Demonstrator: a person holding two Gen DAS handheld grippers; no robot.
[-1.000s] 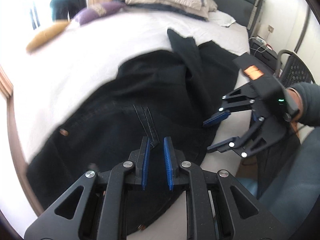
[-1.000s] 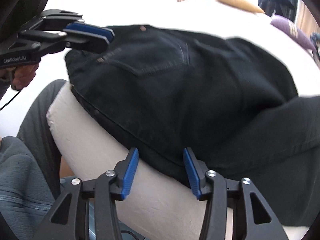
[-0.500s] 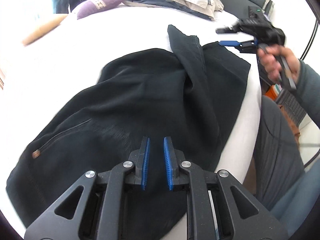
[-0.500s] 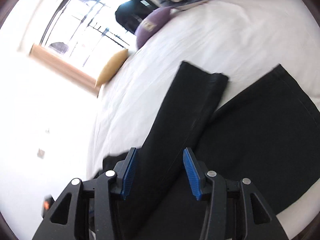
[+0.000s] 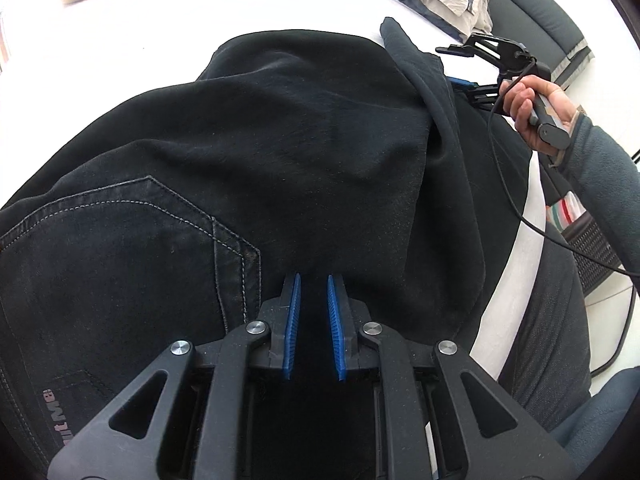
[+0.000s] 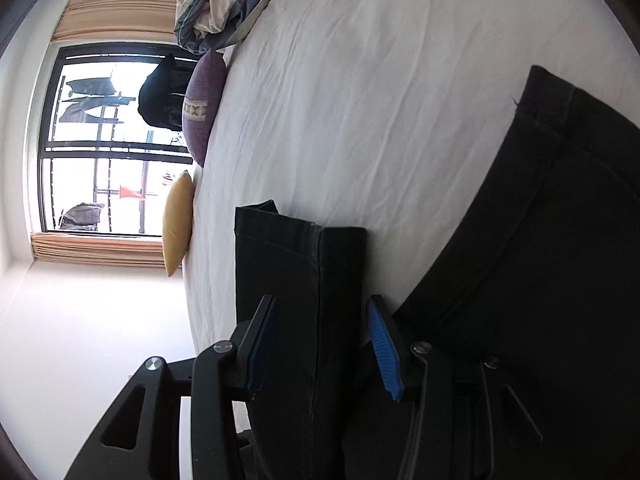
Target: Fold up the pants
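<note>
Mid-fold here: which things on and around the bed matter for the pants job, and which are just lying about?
In the job:
- black pants
- folded pant leg, between the closing right claw's pads
- left claw, nearly shut over the seat
- white bed sheet

Lying about:
- purple cushion
- yellow cushion
- rumpled bedding
- headboard

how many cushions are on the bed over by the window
2. A purple cushion stands at the bed's window edge, near the crumpled bedding. A yellow cushion stands along the same edge, further from the bedding. More could be hidden outside these views.
</note>
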